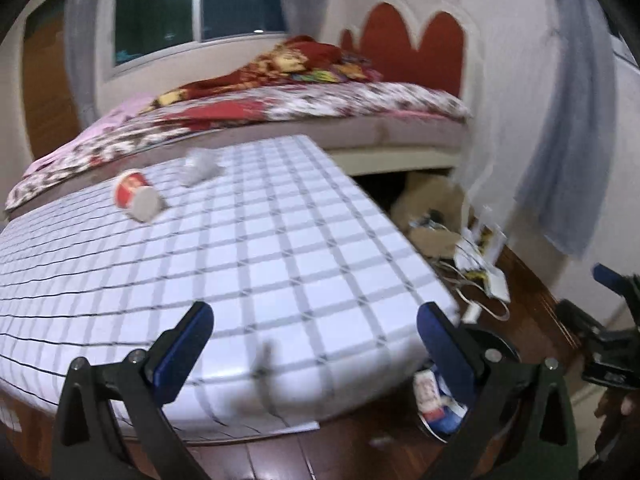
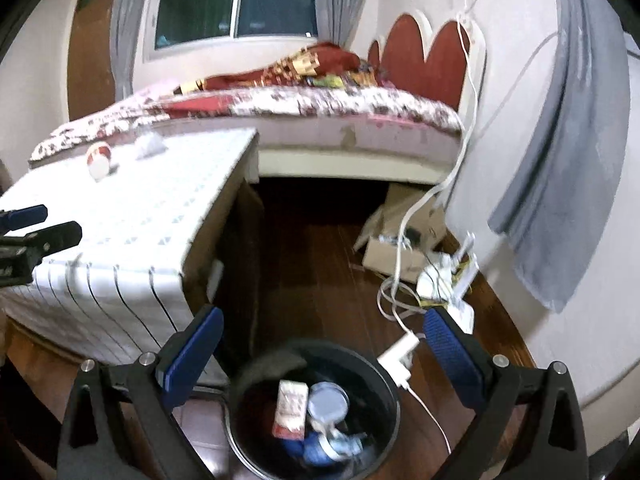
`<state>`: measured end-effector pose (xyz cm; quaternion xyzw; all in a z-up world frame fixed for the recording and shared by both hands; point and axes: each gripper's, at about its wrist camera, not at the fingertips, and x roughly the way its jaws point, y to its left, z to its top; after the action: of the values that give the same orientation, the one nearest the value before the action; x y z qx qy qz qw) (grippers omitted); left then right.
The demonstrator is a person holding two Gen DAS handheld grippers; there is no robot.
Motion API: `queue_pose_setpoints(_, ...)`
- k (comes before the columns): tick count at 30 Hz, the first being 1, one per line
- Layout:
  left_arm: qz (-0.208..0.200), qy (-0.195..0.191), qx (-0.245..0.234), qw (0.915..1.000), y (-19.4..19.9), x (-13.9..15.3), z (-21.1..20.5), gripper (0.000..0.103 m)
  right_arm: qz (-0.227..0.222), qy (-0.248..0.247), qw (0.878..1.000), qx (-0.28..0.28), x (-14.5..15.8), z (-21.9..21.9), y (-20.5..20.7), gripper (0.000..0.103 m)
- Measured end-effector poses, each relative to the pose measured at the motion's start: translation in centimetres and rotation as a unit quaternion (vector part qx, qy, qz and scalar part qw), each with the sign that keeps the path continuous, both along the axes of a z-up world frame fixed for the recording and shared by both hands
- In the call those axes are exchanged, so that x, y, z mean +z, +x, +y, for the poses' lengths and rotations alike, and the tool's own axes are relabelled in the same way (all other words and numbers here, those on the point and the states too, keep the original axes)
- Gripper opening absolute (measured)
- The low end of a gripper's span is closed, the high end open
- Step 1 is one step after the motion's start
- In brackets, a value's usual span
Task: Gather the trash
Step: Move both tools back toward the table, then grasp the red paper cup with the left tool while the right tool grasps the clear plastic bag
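A red and white paper cup [image 1: 135, 195] lies on its side at the far left of the checked table [image 1: 280, 264]; it also shows in the right wrist view [image 2: 99, 160]. A crumpled white wrapper [image 1: 198, 167] lies just behind it, and shows in the right wrist view [image 2: 150, 144]. My left gripper [image 1: 314, 328] is open and empty over the table's near edge. My right gripper [image 2: 322, 336] is open and empty above a black trash bin [image 2: 390, 390] holding a carton [image 2: 291, 410] and a blue cup [image 2: 326, 402]. The bin shows partly in the left wrist view [image 1: 434, 430].
A bed [image 1: 320, 108] with patterned bedding stands behind the table. A cardboard box [image 2: 394, 254], white cables [image 2: 404, 292] and adapters [image 2: 400, 354] lie on the wooden floor by the right wall. A grey curtain [image 2: 568, 160] hangs at the right.
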<state>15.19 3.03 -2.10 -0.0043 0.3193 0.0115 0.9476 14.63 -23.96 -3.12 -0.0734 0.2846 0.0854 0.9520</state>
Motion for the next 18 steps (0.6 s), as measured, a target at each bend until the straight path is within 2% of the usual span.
queue_pose_setpoints(8,-0.014,0.011,0.088,0.9960,2.1,0.9,7.8,0.102,-0.020,0.013,0.999,0.025,2.1,5.2,3.1,0.102)
queue_pose_setpoints(13,-0.014,0.015,0.148,0.9888,5.7,1.3,12.6,0.102,-0.007,0.006,0.999,0.043,3.2,9.4,7.0,0.102)
queue_pose_setpoints(18,-0.005,0.011,0.189,0.9818,10.3,0.4,16.0,0.102,0.010,0.012,0.997,0.070,3.6,13.6,11.6,0.102)
